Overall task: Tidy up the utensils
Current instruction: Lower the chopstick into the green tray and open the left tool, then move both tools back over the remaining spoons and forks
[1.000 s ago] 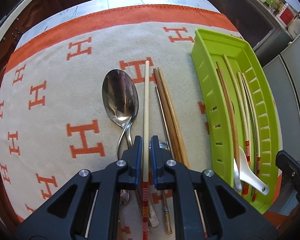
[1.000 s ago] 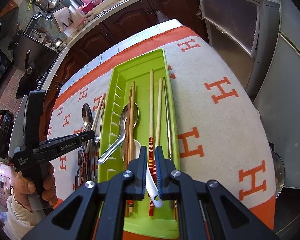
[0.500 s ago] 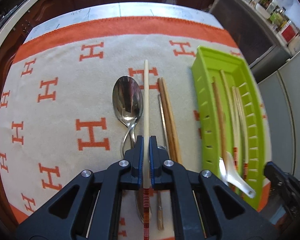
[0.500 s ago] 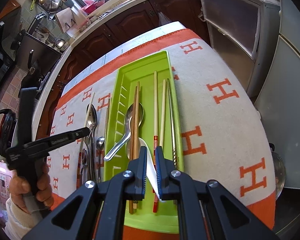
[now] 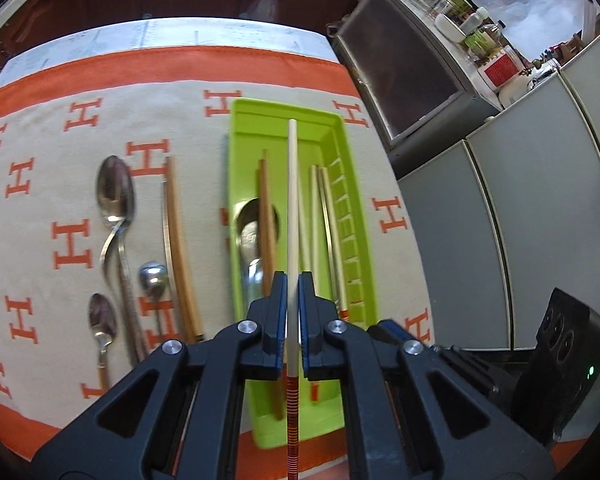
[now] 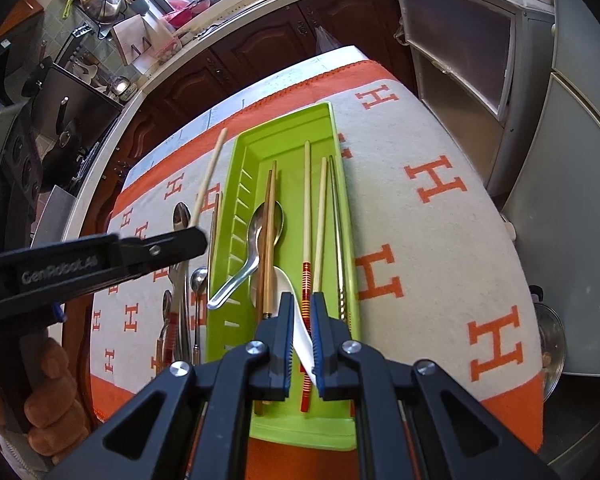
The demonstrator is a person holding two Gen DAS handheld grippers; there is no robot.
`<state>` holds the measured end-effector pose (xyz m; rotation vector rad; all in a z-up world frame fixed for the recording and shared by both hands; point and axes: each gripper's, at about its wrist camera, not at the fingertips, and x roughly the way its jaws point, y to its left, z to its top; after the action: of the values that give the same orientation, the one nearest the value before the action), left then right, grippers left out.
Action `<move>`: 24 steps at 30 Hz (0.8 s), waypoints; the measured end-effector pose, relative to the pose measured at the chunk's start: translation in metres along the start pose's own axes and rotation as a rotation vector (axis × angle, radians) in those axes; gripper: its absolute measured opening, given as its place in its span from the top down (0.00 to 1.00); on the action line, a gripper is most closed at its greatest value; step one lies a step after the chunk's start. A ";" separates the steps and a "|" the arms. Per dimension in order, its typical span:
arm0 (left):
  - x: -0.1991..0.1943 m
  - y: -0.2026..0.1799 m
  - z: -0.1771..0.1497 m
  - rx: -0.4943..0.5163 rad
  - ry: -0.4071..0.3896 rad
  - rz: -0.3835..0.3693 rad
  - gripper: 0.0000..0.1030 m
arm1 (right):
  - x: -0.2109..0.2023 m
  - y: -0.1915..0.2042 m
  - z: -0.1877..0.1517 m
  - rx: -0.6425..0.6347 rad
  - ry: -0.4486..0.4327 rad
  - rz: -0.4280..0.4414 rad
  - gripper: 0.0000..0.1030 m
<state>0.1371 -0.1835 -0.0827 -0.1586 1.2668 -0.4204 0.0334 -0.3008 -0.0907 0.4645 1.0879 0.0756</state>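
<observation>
My left gripper (image 5: 293, 280) is shut on a pale chopstick (image 5: 292, 208) with a red-striped end and holds it in the air. In the left wrist view it lines up over the green tray (image 5: 284, 110). In the right wrist view the left gripper (image 6: 196, 240) and the chopstick (image 6: 210, 176) sit just left of the tray's (image 6: 340, 432) left wall. My right gripper (image 6: 302, 300) is shut on the handle of a white ceramic spoon (image 6: 300, 332) at the tray's near end. In the tray lie a metal spoon (image 6: 266, 224), brown chopsticks (image 6: 268, 240) and pale chopsticks (image 6: 320, 216).
On the H-patterned cloth (image 5: 72, 240) left of the tray lie a large spoon (image 5: 114, 192), two small spoons (image 5: 153, 276) and brown chopsticks (image 5: 178, 248). A hand (image 6: 48, 400) holds the left gripper. Grey cabinets (image 5: 520, 220) stand past the table's right edge.
My left gripper lifted the pale chopstick off the cloth and carried it right, to the green tray. The right gripper stayed shut on the white spoon at the tray's near end.
</observation>
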 end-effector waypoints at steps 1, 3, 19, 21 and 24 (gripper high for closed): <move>0.004 -0.004 0.001 0.006 -0.005 0.006 0.97 | 0.000 -0.001 0.000 0.001 0.001 -0.002 0.92; 0.014 -0.010 0.003 0.026 -0.005 0.031 0.97 | 0.000 -0.002 -0.001 0.003 0.004 -0.006 0.92; -0.031 0.015 -0.025 0.106 -0.095 0.138 0.71 | 0.002 0.020 -0.005 -0.047 0.028 0.000 0.92; -0.040 0.023 -0.031 0.109 -0.106 0.149 0.71 | 0.002 0.023 -0.007 -0.055 0.031 -0.004 0.92; -0.054 0.037 -0.042 0.112 -0.129 0.181 0.71 | 0.002 0.029 -0.010 -0.067 0.037 -0.008 0.92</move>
<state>0.0929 -0.1245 -0.0602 0.0243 1.1169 -0.3187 0.0306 -0.2711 -0.0845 0.4002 1.1197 0.1138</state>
